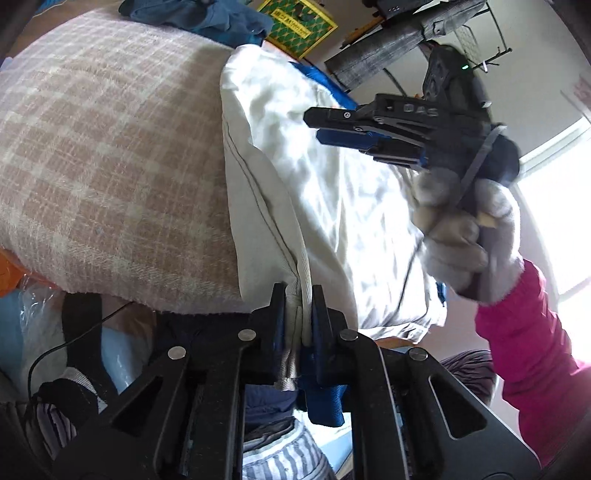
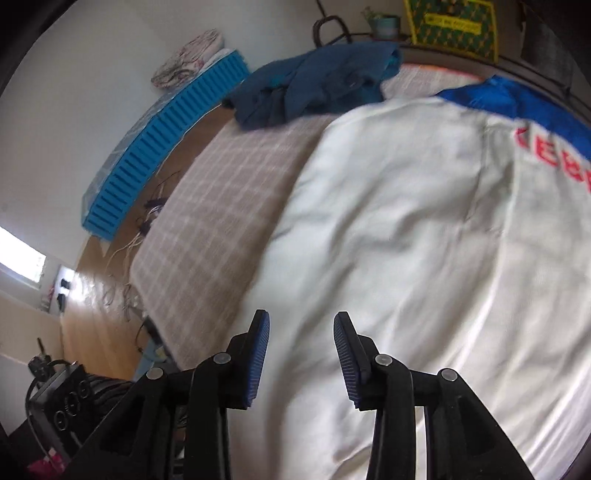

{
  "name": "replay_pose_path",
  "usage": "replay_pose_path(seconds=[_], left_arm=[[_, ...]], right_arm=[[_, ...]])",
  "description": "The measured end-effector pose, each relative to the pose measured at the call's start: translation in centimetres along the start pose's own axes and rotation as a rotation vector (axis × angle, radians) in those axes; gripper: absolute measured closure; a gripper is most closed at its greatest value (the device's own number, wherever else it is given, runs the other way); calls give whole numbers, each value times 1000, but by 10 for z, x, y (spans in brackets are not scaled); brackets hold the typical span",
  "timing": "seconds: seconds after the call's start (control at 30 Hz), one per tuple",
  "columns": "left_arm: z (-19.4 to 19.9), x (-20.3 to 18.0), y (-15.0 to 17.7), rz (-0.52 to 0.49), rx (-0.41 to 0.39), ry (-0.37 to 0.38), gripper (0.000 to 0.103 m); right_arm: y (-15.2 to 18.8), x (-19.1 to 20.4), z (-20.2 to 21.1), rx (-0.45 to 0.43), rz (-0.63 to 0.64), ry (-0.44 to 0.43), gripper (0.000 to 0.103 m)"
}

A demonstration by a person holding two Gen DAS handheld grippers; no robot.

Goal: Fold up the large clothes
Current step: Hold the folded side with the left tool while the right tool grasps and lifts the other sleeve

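A large white garment (image 1: 332, 206) with blue trim and red letters lies spread on a beige checked blanket (image 1: 110, 155). My left gripper (image 1: 299, 314) is shut on the garment's near corner, and the bunched hem runs between its pads. My right gripper (image 1: 319, 127) hangs above the garment at the right, held by a gloved hand (image 1: 469, 236) in a pink sleeve. In the right wrist view the right gripper (image 2: 301, 332) stands open above the white garment (image 2: 406, 240), with nothing between its fingers. The red letters (image 2: 554, 155) sit at the far right, below a blue panel (image 2: 517, 96).
A dark blue garment (image 2: 314, 81) lies crumpled at the blanket's far end. A blue slatted panel (image 2: 166, 140) leans on the wall beside the wooden floor (image 2: 92, 314), where cables trail. A yellow-green box (image 2: 454, 26) stands behind. Striped cloth (image 1: 280, 454) lies under my left gripper.
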State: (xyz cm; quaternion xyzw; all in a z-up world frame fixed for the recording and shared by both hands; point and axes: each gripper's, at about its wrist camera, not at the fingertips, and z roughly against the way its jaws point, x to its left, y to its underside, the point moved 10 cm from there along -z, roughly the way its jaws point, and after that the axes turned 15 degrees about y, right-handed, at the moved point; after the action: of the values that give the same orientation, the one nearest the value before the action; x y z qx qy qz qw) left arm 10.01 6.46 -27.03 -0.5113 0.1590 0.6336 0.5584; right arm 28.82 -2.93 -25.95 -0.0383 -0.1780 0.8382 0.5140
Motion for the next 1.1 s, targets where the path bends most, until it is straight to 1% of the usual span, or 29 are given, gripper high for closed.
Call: replay_pose_path(seconds=[0.07,0.1,0.17,0.23,0.27,0.3,0.37,0.43,0.47,0.5,0.53,0.6,0.63,0.7,0.83,0.93,0.97,1.03,1.07,1.1], left_arm=[[0,-6,-1,-3,-4,18,93],[0,-11,-2,-7,-7,31,93],[0,-18,-3,-15,-8,52,93],[-1,-23,-6,-25,-6,64,93],[-2,-26,-6,-31,-3,69,93],[-3,-27,-6,-36,-1,70,93],[-5,-33,-7,-43,1,71,93],[-6,-38,-6,-60,6,70,93],[-7,-41,-7,-73,8,69,93],[-9,-43,-7,-85,13,67,93],[-13,-44,-7,-90,15,65,93],[-16,-47,-6,-92,19,69,93],[-18,-47,-8,-92,21,70,93],[-19,-48,-8,-90,22,74,93],[-21,-49,-9,-97,25,72,93],[-21,-47,-9,-91,27,72,93],[-21,-47,-9,-87,28,72,93],[-21,-45,-9,-85,28,68,93],[-22,-46,-10,-83,26,67,93],[-22,-45,-11,-82,25,65,93]], right_arm=[[-10,-28,-5,-22,-6,102,65],[-12,-37,-13,-4,-21,119,65],[-5,-46,-35,89,-47,100,65],[4,-48,-54,168,-15,114,64],[0,-48,-50,138,6,120,55],[1,-46,-50,158,22,114,52],[-4,-44,-45,180,16,102,54],[-16,-36,-33,160,25,80,54],[-25,-30,-29,143,36,74,52],[-35,-24,-23,126,46,68,46],[-44,-20,-18,110,52,65,43],[-65,-7,-11,82,77,74,43],[-73,1,-12,81,93,79,43],[-88,16,-22,105,120,88,43],[-107,40,-61,134,162,182,43],[-107,48,-90,161,178,241,44],[-105,49,-99,169,189,274,46],[-101,47,-113,185,220,354,56],[-99,44,-119,193,235,392,65],[-98,42,-123,191,240,411,69]])
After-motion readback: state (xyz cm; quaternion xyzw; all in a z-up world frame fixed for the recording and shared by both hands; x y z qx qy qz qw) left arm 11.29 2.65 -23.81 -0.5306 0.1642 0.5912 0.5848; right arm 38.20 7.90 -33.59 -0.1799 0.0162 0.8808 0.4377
